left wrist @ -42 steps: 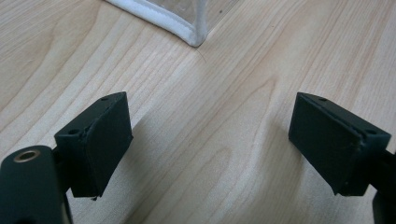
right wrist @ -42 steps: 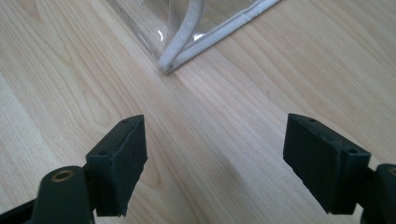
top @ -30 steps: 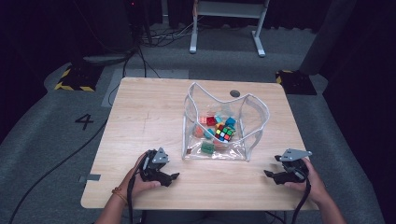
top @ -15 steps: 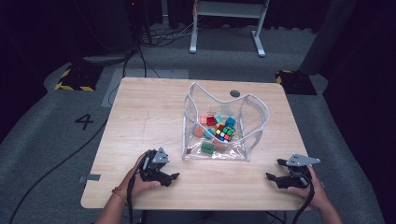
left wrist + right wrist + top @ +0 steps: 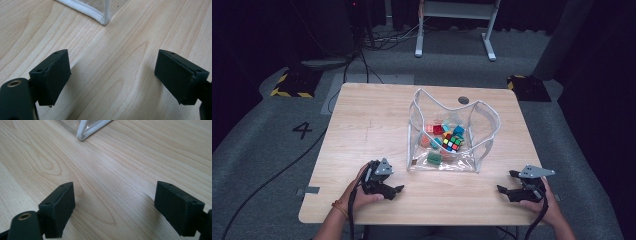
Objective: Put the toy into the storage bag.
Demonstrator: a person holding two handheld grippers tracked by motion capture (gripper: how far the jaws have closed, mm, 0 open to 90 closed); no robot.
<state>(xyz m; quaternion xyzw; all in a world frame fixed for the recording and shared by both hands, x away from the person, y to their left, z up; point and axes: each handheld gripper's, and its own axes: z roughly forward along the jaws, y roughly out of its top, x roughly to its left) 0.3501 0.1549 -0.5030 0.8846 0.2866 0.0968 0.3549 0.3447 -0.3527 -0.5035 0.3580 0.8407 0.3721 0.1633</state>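
A clear plastic bag (image 5: 452,135) with white trim stands open in the middle of the wooden table (image 5: 362,125). It holds several coloured blocks and a multicoloured puzzle cube (image 5: 453,143). My left gripper (image 5: 396,186) rests on the table near the bag's front left corner (image 5: 100,17), open with bare wood between its pads (image 5: 56,75). My right gripper (image 5: 506,181) sits at the front right, pointing toward the bag's corner (image 5: 85,133). Its jaws have just been opening and stand wide, with nothing between them.
The table's near edge (image 5: 412,222) runs just behind both hands. A dark round hole (image 5: 463,100) marks the tabletop behind the bag. Cables (image 5: 262,185) trail over the grey floor at the left, and a white metal frame (image 5: 452,30) stands beyond the table.
The right hand has drifted slightly to the right and toward the near edge. The left hand and the bag have stayed put.
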